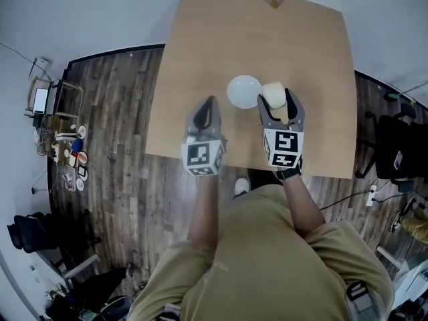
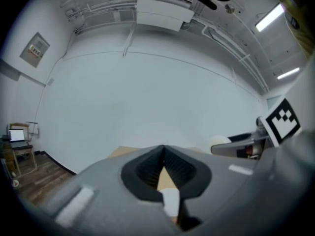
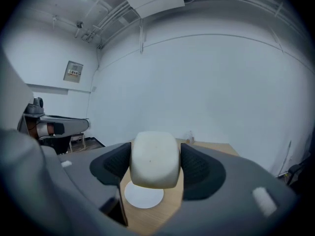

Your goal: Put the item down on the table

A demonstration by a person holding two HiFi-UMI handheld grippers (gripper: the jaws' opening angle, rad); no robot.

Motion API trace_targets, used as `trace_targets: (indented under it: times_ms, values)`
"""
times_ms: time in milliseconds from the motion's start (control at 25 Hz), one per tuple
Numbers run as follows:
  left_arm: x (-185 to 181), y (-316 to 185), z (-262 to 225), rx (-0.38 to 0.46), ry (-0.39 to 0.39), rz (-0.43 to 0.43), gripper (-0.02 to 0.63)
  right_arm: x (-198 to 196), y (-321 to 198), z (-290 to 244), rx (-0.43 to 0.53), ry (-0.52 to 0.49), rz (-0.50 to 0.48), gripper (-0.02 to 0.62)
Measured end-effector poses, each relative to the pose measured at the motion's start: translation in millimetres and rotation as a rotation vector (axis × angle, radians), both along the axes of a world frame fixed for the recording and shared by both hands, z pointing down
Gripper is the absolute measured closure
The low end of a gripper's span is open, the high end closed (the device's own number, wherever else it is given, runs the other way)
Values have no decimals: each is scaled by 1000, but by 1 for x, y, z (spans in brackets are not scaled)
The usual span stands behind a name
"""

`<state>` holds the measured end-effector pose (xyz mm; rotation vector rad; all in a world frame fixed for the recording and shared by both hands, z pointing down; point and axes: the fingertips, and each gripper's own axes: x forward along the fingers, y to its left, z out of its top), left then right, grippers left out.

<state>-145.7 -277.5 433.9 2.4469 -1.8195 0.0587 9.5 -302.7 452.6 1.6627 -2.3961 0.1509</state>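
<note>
**A:** Where is the item sitting right now?

**B:** Your right gripper (image 1: 277, 102) is clamping the pale rounded block (image 3: 154, 159) between both pads, with the jaws standing wide around it. The block is hanging above the wooden table (image 1: 221, 39), just right of the white disc (image 1: 243, 91), and it isn't resting on anything I can see.

**A:** And the other hand?

**B:** Your left gripper (image 1: 208, 109) is hovering over the near part of the table, jaws pressed together with nothing between them.

**A:** What is worrying you?

**B:** If you are letting go while the block is hanging in the air, it is likely dropping, bouncing on its rounded edges and rolling away. The disc is also lying close. If you are coming down on its rim, you are risking a tilted block or a shoved disc.
</note>
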Motion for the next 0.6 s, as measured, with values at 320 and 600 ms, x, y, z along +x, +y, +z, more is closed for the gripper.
trace_targets:
  times_ms: [320,600]
  values:
    - [0,-42,56,-111,45,3,604,-24,-42,53,-117,8,-65,279]
    - [-8,-71,103,-200,49,-18,604,-45,-72,100,-212,15,-104,279]
